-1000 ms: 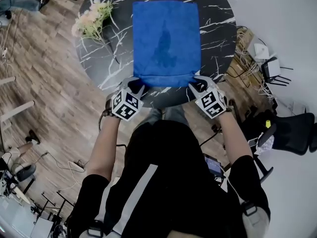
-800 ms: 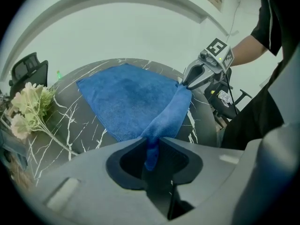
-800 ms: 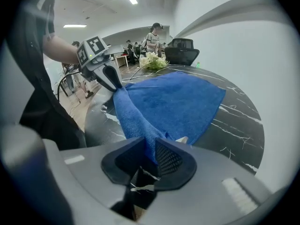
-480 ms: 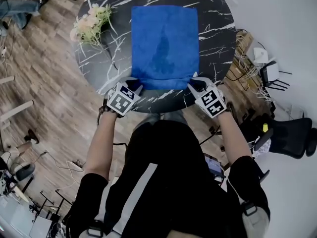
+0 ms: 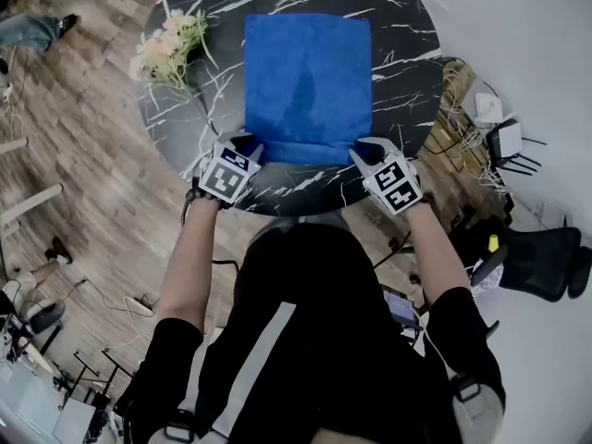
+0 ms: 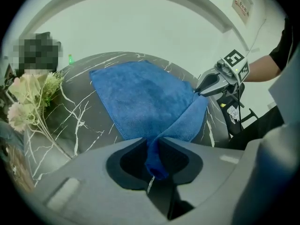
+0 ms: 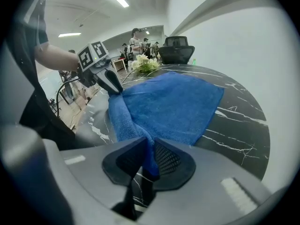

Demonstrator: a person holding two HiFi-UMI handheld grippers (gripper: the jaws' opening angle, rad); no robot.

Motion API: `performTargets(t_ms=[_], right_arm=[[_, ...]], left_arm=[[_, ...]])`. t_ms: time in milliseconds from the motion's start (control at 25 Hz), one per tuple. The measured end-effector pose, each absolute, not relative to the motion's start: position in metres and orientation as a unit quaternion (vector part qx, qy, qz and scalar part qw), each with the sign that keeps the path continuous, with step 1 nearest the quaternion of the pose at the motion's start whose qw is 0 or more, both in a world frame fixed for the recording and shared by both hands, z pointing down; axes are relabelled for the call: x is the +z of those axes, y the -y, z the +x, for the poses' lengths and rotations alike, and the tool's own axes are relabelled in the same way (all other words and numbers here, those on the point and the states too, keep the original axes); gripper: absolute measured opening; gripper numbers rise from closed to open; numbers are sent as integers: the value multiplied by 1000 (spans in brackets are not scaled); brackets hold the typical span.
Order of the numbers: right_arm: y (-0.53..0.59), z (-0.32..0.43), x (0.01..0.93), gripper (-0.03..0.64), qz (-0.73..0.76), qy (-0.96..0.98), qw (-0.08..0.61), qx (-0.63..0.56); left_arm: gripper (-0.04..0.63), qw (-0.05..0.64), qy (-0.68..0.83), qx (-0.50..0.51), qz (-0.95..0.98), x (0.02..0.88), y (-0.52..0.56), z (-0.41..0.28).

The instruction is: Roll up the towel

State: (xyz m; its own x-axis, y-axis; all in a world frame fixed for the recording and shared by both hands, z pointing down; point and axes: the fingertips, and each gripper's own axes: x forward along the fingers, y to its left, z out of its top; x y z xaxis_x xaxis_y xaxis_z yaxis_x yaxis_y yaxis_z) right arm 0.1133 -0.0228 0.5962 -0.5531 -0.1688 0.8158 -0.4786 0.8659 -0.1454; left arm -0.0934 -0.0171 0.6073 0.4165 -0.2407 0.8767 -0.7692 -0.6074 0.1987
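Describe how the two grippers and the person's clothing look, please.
The left gripper and the right gripper look alike. Each has a light grey body, dark pointed jaws with black pads, and a white cube printed with black square markers. The person wears a black short-sleeved top with a light grey stripe.

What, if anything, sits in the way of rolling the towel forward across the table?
Nothing visible. Nothing lies on the blue towel; the flower bouquet rests on the marble table off the towel's left edge, apart from it.
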Motion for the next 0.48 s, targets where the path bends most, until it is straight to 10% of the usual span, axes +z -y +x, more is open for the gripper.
performTargets(t_ms=[480], right_arm=[[46,112,582,75,248,862,408,170]], left_arm=[[101,305,379,373,790,586,22,-102]])
